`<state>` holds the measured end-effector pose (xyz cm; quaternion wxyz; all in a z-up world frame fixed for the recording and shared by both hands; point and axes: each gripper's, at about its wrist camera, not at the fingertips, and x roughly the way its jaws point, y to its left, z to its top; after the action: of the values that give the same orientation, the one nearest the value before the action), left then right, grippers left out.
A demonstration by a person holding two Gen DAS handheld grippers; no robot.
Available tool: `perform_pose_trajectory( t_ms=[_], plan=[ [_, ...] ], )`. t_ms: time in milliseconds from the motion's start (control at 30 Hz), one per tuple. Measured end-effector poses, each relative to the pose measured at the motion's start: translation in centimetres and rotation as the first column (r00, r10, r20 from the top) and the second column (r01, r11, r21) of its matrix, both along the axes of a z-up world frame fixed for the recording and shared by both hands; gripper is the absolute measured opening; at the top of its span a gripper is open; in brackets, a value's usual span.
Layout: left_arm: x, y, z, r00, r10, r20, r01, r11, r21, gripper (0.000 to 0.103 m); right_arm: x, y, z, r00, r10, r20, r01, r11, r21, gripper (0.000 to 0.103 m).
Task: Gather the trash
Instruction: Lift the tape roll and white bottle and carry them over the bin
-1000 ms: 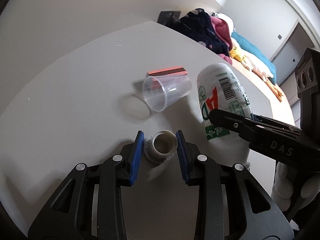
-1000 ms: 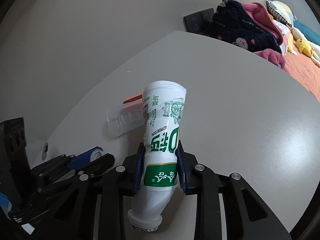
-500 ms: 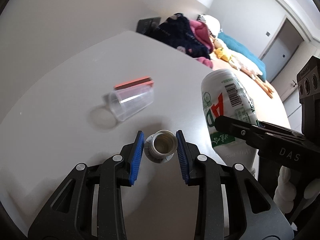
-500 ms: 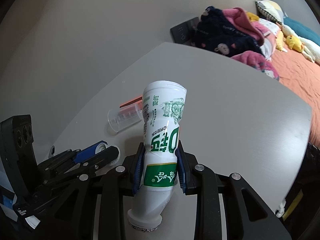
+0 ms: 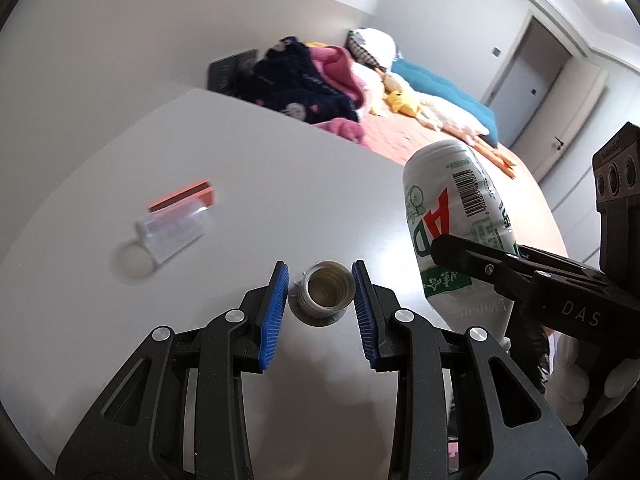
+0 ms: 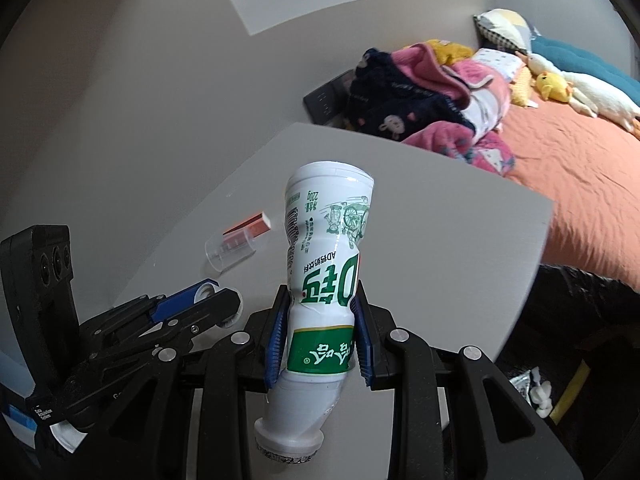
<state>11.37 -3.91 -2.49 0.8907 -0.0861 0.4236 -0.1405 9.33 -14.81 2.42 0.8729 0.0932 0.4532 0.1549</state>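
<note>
Two grippers, each clamped on a plastic bottle.
Right gripper (image 6: 318, 334) squeezes the dented white bottle (image 6: 326, 276); left gripper (image 5: 321, 308) pinches a small ribbed-neck bottle (image 5: 323, 294) above the smooth grey table (image 5: 280, 184).

A pale grey table (image 5: 280, 168) with a rounded edge stands against a plain off-white wall (image 6: 160, 80) in a bedroom lit by soft, even light. Behind it, a bed with an orange-pink sheet (image 6: 560, 152) carries a heap of navy and pink clothing (image 6: 404, 92), a checked pillow (image 6: 504, 28), a long teal cushion (image 5: 444, 92), a yellow plush duck (image 6: 554, 84) and a white plush goose (image 6: 592, 92). A black wall outlet panel (image 6: 326, 98) sits just beside the clothing. In the left wrist view a grey door (image 5: 520, 80) stands at the far end of the room, past the bed.
</note>
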Motion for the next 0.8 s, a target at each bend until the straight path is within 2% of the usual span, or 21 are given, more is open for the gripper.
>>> perform_pose_trajectory(
  t_ms=[333, 800],
  plan=[
    [-0.9, -4.8, 1.2, 0.994, -0.109, 0.023, 0.109, 0.994, -0.003, 0.032, -3.3, -4.4, 1.7, 0.996, -0.079, 0.04, 0.079, 0.997, 0.014, 0.032],
    [-2.3, -10.3, 2.0, 0.972, -0.233, 0.039, 0.232, 0.973, 0.01, 0.032, -7.1, -9.7, 2.7, 0.981, -0.181, 0.073, 0.18, 0.983, 0.017, 0.032]
  ],
)
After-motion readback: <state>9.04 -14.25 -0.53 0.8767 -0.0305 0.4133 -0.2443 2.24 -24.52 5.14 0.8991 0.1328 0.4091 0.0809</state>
